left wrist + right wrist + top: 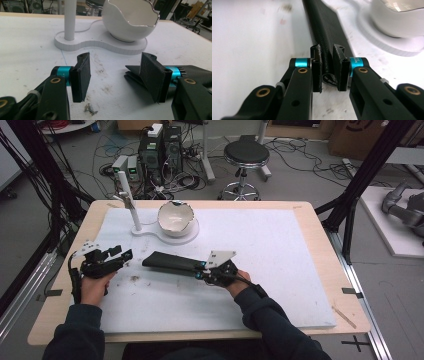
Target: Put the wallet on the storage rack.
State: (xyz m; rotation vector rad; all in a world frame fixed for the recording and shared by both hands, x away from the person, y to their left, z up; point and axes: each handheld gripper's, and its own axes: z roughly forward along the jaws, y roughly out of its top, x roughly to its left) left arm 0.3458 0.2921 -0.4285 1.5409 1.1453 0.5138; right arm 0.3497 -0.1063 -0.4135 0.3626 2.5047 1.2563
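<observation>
A long flat black strip (167,261) of woven-looking material lies on the white mat (280,270), pointing left. My right gripper (200,266) is shut on its right end, and the right gripper view shows the strip (324,25) running away from the closed jaws of this gripper (328,68). My left gripper (122,255) stands open just left of the strip's other end. In the left gripper view the open left gripper (116,73) has bare mat between its pads, and the strip's tip (131,72) shows behind the right pad.
A white eggshell-shaped bowl (175,217) with a jagged rim sits on a white base (150,231) with an upright post (127,195), behind the strip. Small dark crumbs (135,278) dot the mat. A stool (245,155) and computers (160,150) stand on the floor beyond the table.
</observation>
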